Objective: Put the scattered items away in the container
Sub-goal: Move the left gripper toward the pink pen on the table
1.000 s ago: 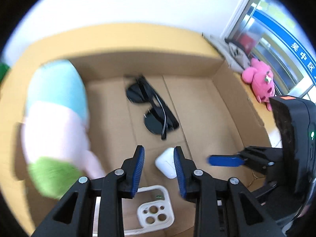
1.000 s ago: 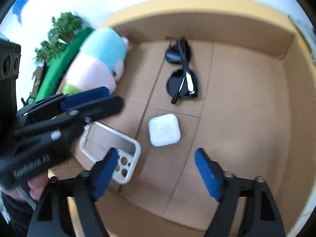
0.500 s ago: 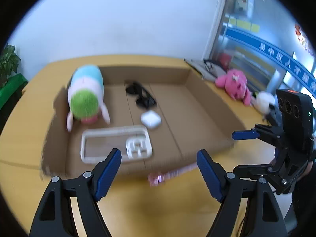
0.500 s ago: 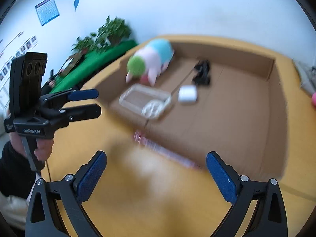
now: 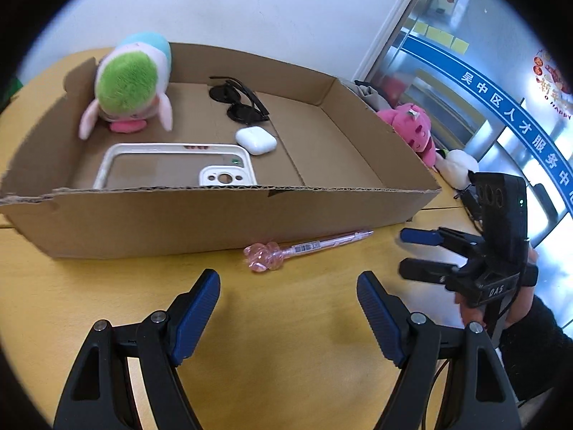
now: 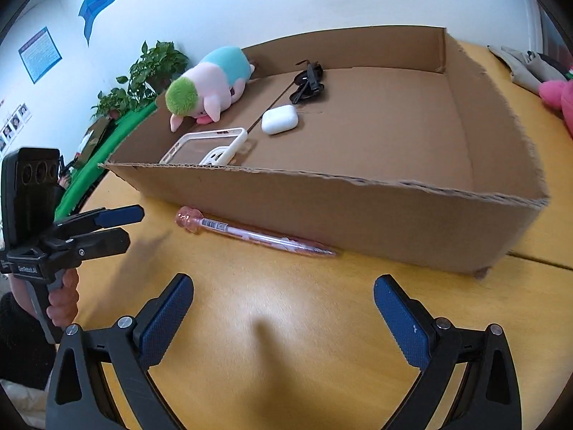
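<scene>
A cardboard box (image 5: 215,211) (image 6: 358,208) stands on the yellow table. Inside lie a plush toy (image 5: 130,82) (image 6: 211,82), black sunglasses (image 5: 240,102) (image 6: 309,82), a white earbud case (image 5: 256,139) (image 6: 279,119) and a white phone case (image 5: 175,166) (image 6: 211,145). A pink pen (image 5: 304,249) (image 6: 250,233) lies on the table against the box's front wall. My left gripper (image 5: 288,317) (image 6: 114,227) is open and empty, just short of the pen. My right gripper (image 6: 283,317) (image 5: 419,252) is open and empty, to the pen's right.
A pink plush (image 5: 412,125) and a white plush (image 5: 456,170) lie on the table right of the box. Green plants (image 6: 143,79) stand beyond the table's left edge. Bare yellow table (image 6: 286,304) lies between the grippers and the box.
Both grippers have pulled back out of the box to the table in front of it. The left gripper has opened wide. The pink pen has come into view.
</scene>
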A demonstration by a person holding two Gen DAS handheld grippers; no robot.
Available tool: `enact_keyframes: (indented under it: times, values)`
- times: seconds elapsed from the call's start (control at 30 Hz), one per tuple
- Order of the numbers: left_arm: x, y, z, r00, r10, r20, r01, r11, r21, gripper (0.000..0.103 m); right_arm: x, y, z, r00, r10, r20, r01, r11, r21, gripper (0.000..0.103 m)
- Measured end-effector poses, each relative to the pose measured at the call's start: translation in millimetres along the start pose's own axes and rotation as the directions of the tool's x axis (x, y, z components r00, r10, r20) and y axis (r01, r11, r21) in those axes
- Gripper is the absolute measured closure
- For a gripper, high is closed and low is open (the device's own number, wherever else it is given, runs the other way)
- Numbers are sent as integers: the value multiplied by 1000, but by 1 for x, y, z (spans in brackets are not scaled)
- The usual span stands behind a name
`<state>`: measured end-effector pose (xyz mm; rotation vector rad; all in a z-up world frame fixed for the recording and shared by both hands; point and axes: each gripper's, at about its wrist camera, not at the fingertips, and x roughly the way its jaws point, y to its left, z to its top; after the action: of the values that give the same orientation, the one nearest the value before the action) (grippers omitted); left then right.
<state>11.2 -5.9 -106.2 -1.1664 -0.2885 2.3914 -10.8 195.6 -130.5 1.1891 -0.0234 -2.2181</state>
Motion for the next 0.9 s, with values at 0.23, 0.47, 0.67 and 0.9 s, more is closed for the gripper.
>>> enact_keyframes:
  times: [0.23,0.47,0.67,0.9]
  values:
    - [23,6,4,994,-110,-21,109,994,-28,24,17,13,4,1000,-20,11,20,1000,-7,1]
    - [34,10,3,974,-226,-30,224,973,-58,24,18,14,1,1000,-14,10,14,1000,3,1]
    - [26,-4,-9,939,-335,-85,336,942,7,24,8,11,-9,999,30,19,-31,999,38,1]
    - [19,4,-2,964,-261,-53,263,964,35,24,-7,2,-22,998,45,41,-48,995,91,1]
